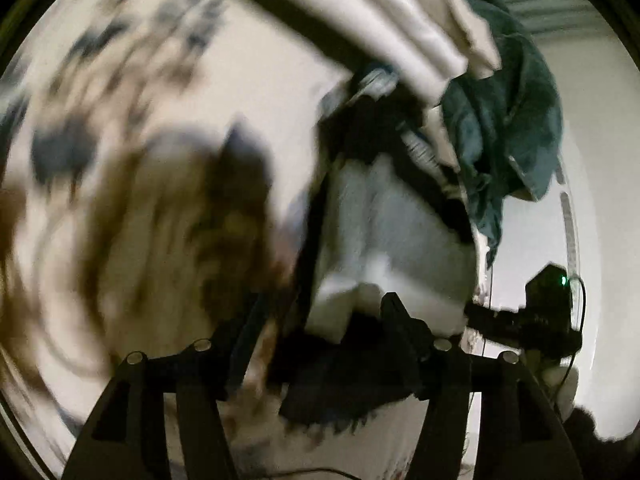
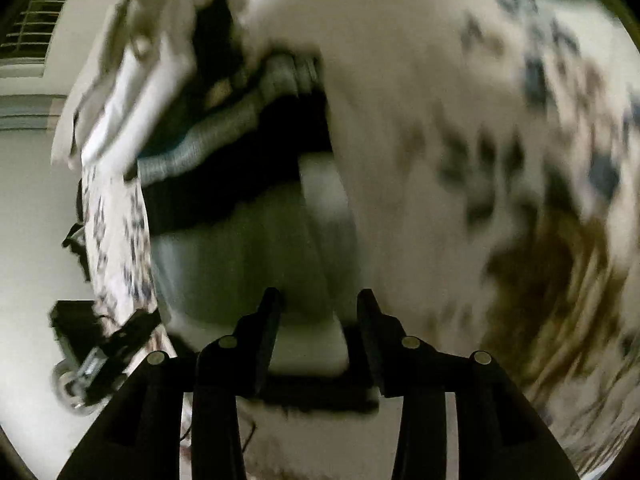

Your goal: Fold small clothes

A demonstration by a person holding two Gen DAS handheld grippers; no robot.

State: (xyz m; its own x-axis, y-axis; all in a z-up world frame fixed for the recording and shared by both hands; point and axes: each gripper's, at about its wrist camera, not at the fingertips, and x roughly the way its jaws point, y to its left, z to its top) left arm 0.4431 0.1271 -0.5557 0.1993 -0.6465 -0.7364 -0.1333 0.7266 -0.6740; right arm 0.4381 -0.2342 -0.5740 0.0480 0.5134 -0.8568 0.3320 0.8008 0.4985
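Clothes, small, one pale grey-white garment (image 2: 248,248): lies directly ahead of the right gripper (image 2: 316,312), its near folded edge sitting between the two fingers (image 2: 268,320), which stand narrowly apart on either side of it; whether they pinch it, cannot tell through the blur. Left gripper (image 1: 320,320): one finger (image 1: 394,312) shows clearly against the same pale garment (image 1: 384,232), the other is lost in blur, so the spacing cannot be told; a dark frayed cloth (image 1: 340,396) lies across its base. Beyond the garment: black clothing (image 2: 224,168) and a grey ribbed piece (image 2: 192,152) stacked together. Farther: folded cream fabric (image 1: 360,20) and a teal garment (image 1: 508,120). Underneath all: white bedsheet (image 2: 500,120) with dark blue and brown print.
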